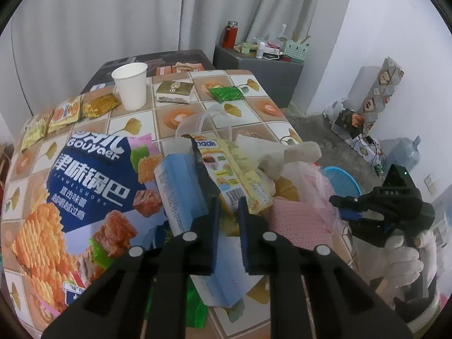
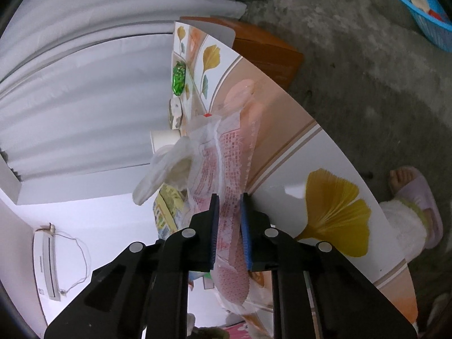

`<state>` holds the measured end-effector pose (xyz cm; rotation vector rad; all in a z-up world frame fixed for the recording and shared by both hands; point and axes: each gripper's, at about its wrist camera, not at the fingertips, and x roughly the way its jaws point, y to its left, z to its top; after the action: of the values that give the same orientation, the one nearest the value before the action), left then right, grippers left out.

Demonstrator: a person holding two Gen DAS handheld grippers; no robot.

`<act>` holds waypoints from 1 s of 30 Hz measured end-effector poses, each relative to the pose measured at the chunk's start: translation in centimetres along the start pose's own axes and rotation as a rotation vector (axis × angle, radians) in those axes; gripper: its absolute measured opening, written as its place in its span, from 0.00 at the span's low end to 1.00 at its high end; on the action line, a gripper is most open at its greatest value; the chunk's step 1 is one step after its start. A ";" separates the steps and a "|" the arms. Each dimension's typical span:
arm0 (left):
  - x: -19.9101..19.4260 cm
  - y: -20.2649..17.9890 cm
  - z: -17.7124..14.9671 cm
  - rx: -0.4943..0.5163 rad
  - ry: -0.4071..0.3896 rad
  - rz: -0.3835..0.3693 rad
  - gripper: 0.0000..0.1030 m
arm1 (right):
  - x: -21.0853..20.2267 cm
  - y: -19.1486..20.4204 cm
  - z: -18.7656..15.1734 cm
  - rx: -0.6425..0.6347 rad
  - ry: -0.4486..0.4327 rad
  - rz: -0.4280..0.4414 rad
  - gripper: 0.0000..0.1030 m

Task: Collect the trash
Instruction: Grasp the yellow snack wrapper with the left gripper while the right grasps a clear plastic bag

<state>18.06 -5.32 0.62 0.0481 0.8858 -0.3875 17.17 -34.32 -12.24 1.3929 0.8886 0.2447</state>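
Observation:
A clear plastic bag with pink print (image 1: pixel 299 220) lies open on the patterned table (image 1: pixel 169 118), holding a light blue carton (image 1: pixel 180 189), a yellow snack wrapper (image 1: pixel 237 169) and crumpled white tissue (image 1: pixel 293 152). My left gripper (image 1: pixel 228 214) hovers over the bag's contents, jaws slightly apart, gripping nothing. My right gripper (image 2: pixel 228 226), also in the left wrist view (image 1: pixel 356 203), is turned sideways and shut on the bag's pink-printed edge (image 2: pixel 228 186). A large blue snack bag (image 1: pixel 84 197) lies at the left.
A white paper cup (image 1: pixel 131 84), gold and yellow sachets (image 1: pixel 99 106), a small box (image 1: pixel 175 91) and a green wrapper (image 1: pixel 226 93) sit at the table's far side. A blue basin (image 1: pixel 343 182) stands on the floor. A slippered foot (image 2: pixel 418 197) is near the table edge.

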 end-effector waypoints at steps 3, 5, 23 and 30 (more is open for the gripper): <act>0.0 -0.3 0.0 0.009 -0.006 0.003 0.09 | -0.4 -0.1 0.0 -0.003 0.001 0.002 0.08; -0.2 -0.3 0.0 0.005 -0.013 -0.004 0.08 | -0.6 -0.3 0.0 -0.006 0.001 0.008 0.07; -6.3 0.4 -0.3 0.001 -0.135 -0.013 0.06 | -4.2 1.1 -1.5 -0.042 -0.064 0.051 0.00; -9.0 -1.4 0.7 0.035 -0.193 -0.071 0.06 | -6.9 1.5 -2.2 -0.064 -0.102 0.097 0.00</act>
<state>12.98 -3.96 8.07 0.0111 0.6913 -0.4657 11.64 -36.71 -7.95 1.3785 0.7240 0.2714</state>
